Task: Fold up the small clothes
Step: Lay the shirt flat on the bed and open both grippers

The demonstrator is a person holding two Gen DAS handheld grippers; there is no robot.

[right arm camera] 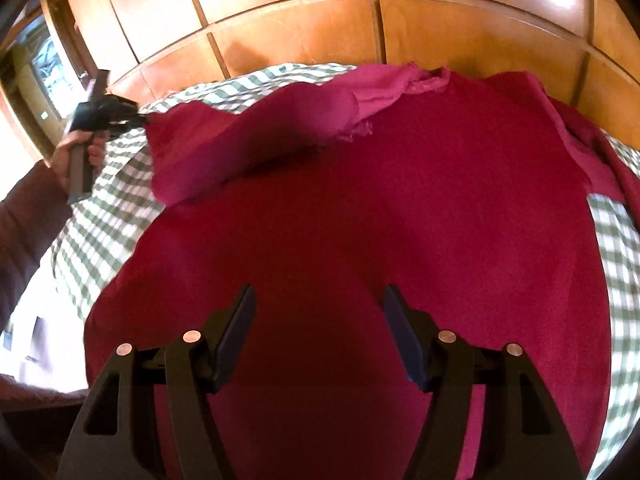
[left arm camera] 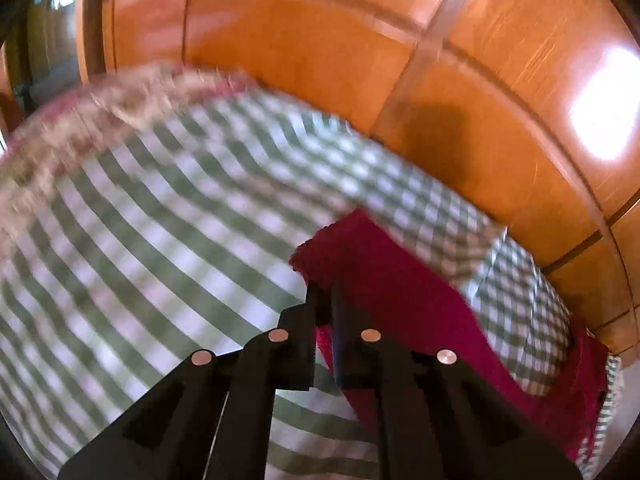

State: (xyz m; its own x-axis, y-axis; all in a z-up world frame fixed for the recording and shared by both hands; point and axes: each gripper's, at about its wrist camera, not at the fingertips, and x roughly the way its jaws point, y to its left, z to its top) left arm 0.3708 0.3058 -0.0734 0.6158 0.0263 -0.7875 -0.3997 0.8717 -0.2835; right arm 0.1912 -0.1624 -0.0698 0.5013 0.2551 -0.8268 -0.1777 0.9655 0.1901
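a: where's the red cloth (right arm camera: 360,232) right now?

b: spread over the checked sheet (left arm camera: 160,208) on the bed, with the wooden panel wall (right arm camera: 304,28) behind it. most of it lies flat, filling the right wrist view. the far left corner is lifted off the sheet.

a: lifted by what?

b: the left gripper (left arm camera: 323,300). its fingers are pinched together on the cloth's edge, clenched on it. in the right wrist view you can see the same gripper, held in the person's left hand (right arm camera: 76,156), with the corner pulled up and a flap of fabric hanging from it.

a: why hold a corner that way?

b: i'd guess it's the start of a fold: a raised corner can be carried across the flat part so one layer lands on the other.

a: and the right gripper (right arm camera: 318,300)?

b: released, fingers wide apart, holding nothing. it hovers over the near part of the cloth, though whether it touches the fabric i can't tell. my guess is it's waiting to pin the cloth down or take a second corner.

a: anything unclear?

b: the left wrist view is blurred, and the far edge of the cloth is bunched up.
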